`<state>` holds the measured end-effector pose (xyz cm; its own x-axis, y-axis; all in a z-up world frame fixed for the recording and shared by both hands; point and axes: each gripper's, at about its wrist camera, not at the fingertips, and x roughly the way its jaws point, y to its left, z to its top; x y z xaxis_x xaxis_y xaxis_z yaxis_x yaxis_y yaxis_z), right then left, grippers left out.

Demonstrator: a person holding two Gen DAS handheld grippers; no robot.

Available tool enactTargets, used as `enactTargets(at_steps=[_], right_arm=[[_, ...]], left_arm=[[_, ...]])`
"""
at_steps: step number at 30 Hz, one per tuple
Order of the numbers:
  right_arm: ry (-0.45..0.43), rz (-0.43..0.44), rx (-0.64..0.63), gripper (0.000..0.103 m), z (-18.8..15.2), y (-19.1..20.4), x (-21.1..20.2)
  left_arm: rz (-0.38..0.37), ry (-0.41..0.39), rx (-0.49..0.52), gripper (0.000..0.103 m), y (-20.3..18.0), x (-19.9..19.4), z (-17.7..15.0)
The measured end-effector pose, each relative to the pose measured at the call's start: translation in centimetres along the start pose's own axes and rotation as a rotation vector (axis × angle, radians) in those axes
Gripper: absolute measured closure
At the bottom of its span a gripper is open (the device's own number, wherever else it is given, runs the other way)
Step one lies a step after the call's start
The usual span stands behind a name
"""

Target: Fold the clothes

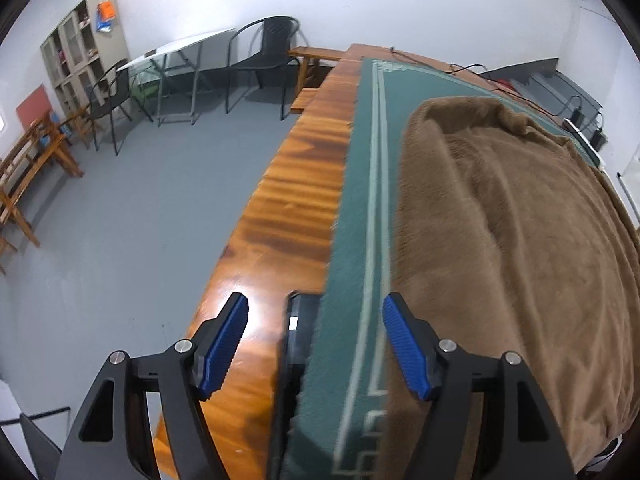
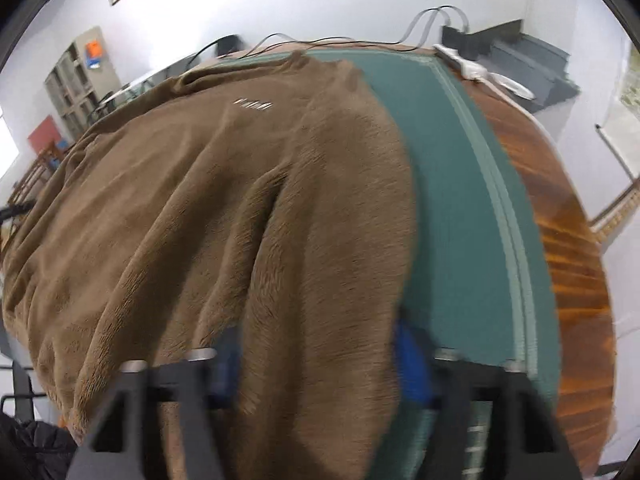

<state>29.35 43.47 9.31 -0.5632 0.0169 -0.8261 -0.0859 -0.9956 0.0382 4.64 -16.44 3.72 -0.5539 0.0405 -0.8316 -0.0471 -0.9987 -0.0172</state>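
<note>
A brown fleece garment [image 1: 500, 220] lies spread on a green mat [image 1: 360, 200] over a wooden table [image 1: 292, 200]. My left gripper [image 1: 316, 340] hangs open above the mat's left edge, just left of the garment. Between its blue pads [image 1: 224, 348] are only the mat's edge and a small black object [image 1: 298, 328]. In the right wrist view the garment [image 2: 200, 200] fills most of the picture, with a small white logo [image 2: 253, 105] near the far end. My right gripper [image 2: 316, 364], blurred, is shut on a bunched fold at the garment's near right edge, beside the mat [image 2: 460, 200].
Left of the table is grey floor with black chairs [image 1: 264, 52], a glass table [image 1: 180, 46], a cabinet [image 1: 80, 40] and wooden benches [image 1: 24, 168]. A white power strip [image 2: 468, 64] and cables [image 2: 320, 42] lie along the table's far end.
</note>
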Motion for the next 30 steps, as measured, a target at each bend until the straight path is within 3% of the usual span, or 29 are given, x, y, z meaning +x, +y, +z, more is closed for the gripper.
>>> enactTargets(at_steps=[4,8,11,14,16,19,23,30], right_arm=[[-0.018,-0.328,-0.111,0.054,1.9,-1.1,-0.6],[-0.078,-0.587,-0.154,0.058,4.6,-3.1,-1.3],[-0.161,-0.739,-0.146,0.058,6.7,-5.0,-2.4],[-0.211,-0.801,-0.099,0.058,8.1,-6.7,-3.3],[-0.245,-0.699,-0.050,0.054,8.5,-7.3,-4.2],[-0.289,-0.423,-0.053,0.020,7.1,-4.4,-5.0],[-0.259,-0.231,-0.112,0.019,4.5,0.6,-4.5],[-0.192,-0.135,-0.179,0.019,3.8,4.9,-0.3]], left_arm=[[-0.001,0.022,-0.055,0.028,1.7,0.9,-0.6],[-0.022,0.024,-0.074,0.028,2.0,0.9,-1.1],[-0.018,0.015,-0.054,0.028,2.1,0.5,-1.4],[-0.012,0.014,-0.040,0.026,2.3,0.2,-1.7],[-0.005,0.013,-0.046,0.025,2.8,-0.1,-2.1],[-0.001,0.011,-0.059,0.025,3.4,-0.5,-2.4],[-0.039,0.004,-0.082,0.025,3.9,-1.4,-2.8],[-0.245,0.031,-0.103,0.023,3.7,-2.7,-4.4]])
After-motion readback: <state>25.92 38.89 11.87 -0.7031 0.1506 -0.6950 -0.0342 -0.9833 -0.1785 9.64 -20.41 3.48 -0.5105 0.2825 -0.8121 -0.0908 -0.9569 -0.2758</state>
